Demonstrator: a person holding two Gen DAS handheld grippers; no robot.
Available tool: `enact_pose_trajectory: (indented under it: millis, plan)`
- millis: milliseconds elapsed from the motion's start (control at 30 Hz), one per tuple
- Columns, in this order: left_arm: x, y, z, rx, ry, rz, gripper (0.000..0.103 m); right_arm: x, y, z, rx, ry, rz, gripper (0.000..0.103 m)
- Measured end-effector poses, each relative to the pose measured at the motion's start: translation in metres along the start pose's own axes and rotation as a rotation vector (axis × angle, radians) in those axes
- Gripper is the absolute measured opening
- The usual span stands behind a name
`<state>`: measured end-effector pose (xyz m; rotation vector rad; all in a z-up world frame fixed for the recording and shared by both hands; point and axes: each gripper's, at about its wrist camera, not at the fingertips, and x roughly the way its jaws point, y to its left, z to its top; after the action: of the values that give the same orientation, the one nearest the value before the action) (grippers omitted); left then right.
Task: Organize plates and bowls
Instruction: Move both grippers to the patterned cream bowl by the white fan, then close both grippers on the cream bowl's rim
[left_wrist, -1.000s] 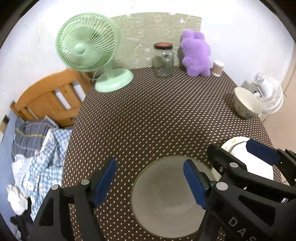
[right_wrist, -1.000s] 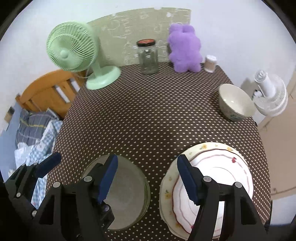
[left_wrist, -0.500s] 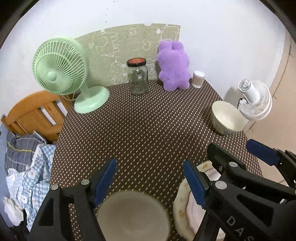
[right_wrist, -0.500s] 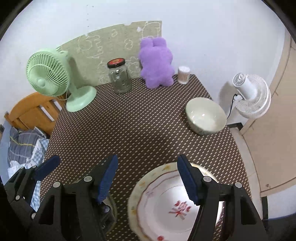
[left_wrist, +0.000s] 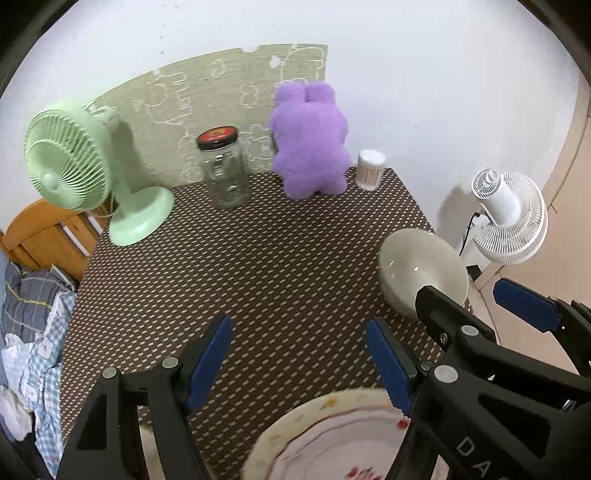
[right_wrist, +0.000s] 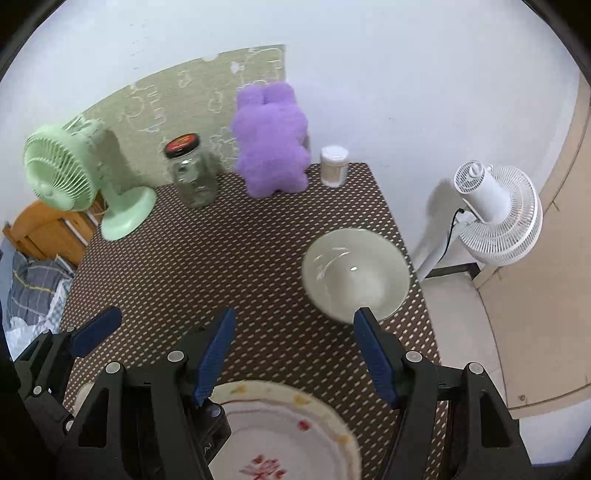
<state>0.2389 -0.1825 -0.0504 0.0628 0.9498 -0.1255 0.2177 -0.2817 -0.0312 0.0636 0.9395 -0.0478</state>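
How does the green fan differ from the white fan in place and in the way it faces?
The green fan stands on the table, at its far left corner; the white fan stands off the table, on the floor to the right. The green fan's grille faces left and toward the camera; the white fan shows its back, with the motor housing. Both are small, round-grilled fans.

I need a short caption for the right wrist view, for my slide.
Open right gripper above a floral plate, a pale bowl ahead on the dotted tablecloth.
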Motion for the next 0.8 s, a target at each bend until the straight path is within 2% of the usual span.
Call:
enact_pose_trajectory:
  millis: [367, 667, 733, 800]
  plan:
    - [0.055, -0.054, 0.024, 0.001, 0.015, 0.002, 0.077, 0.049, -0.064, 0.024, 0.018, -0.002, -0.019, 0.070]
    - [0.101, -0.080, 0.031, 0.012, 0.052, -0.017, 0.075, 0.095, -0.091, 0.035, 0.061, 0.033, -0.047, 0.070]
    - [0.111, -0.084, 0.031, 0.024, 0.070, -0.012, 0.072, 0.104, -0.095, 0.035, 0.068, 0.042, -0.053, 0.070]
    - [0.118, -0.087, 0.030, 0.032, 0.087, -0.017, 0.064, 0.115, -0.099, 0.033, 0.078, 0.061, -0.055, 0.070]
